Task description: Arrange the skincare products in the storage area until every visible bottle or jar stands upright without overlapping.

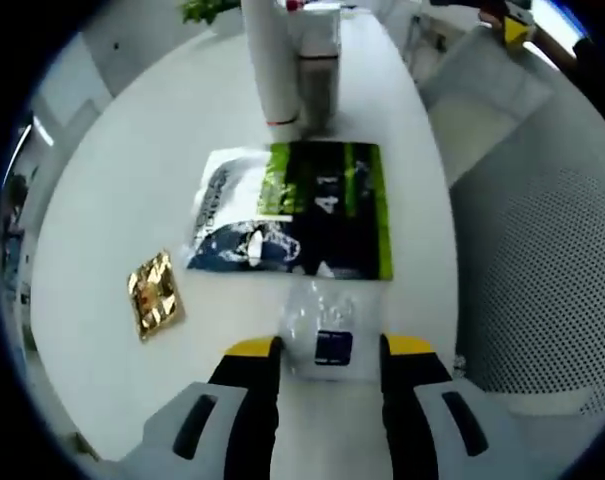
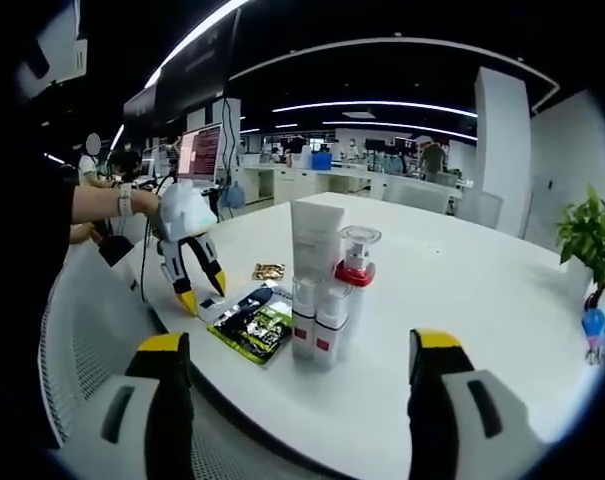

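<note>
Left gripper view, tongs: my left tongs [image 1: 330,350] are spread apart with a small clear sachet [image 1: 322,328] lying flat between the yellow tips; I cannot tell whether the tips touch it, so I count it as not yet gripped.

Left gripper view, step in hand: I judge I am about to pick up this sachet. To do it well I would close squarely across its width, low to the surface [image 1: 122,170], because thin film will likely slip or buckle if pinched at one corner.

Left gripper view, flat items: just beyond the sachet lies a green-and-dark pouch [image 1: 337,210] overlapping a white-and-blue pouch [image 1: 227,220]; a gold foil packet [image 1: 155,293] sits apart, toward the surface's near edge.

Left gripper view, upright items: a tall white tube [image 1: 272,60] and a clear-topped bottle [image 1: 319,60] stand past the pouches, touching or nearly so.

Right gripper view, tongs: my right tongs [image 2: 297,365] hang wide apart and empty, off the surface's edge, well short of the products.

Right gripper view, cluster: the white tube, a pump bottle with a red collar [image 2: 356,262] and two small white bottles [image 2: 317,325] stand upright, packed close together.

Right gripper view, contents: the caps look shut; what is inside I cannot tell.

Right gripper view, left tongs: seen from here, they point down at the pouches near the surface's edge.
</note>
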{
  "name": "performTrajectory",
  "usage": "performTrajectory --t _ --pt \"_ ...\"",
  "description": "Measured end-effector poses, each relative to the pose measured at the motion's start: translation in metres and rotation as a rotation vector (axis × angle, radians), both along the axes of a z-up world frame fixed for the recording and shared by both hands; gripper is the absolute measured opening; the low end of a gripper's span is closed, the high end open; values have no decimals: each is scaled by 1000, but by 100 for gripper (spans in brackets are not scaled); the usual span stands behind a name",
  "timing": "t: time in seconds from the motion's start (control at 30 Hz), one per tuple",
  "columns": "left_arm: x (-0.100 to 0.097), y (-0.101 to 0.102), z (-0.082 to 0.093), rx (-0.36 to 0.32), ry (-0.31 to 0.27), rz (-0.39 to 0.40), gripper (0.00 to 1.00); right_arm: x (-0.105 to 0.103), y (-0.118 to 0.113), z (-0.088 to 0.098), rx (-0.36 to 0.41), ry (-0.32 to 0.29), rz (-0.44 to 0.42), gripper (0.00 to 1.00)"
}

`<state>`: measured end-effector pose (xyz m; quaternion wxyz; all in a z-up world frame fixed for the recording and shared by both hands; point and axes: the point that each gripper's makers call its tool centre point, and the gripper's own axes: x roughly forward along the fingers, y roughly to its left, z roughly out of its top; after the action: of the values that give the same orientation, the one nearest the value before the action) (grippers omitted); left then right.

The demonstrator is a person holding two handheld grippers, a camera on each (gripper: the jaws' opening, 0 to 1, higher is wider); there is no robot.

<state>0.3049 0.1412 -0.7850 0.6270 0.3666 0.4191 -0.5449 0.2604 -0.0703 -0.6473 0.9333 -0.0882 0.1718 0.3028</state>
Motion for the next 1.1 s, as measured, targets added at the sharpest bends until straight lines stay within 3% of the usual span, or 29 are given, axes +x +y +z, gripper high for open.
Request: performTrajectory --t 0.8,1.1 --pt "-5 -4 1 -40 -32 -33 37 0 0 -1 -7 3 -2 90" --pt "0 -3 2 -52 -56 -13 44 0 -1 -2 -10 5 -1 90"
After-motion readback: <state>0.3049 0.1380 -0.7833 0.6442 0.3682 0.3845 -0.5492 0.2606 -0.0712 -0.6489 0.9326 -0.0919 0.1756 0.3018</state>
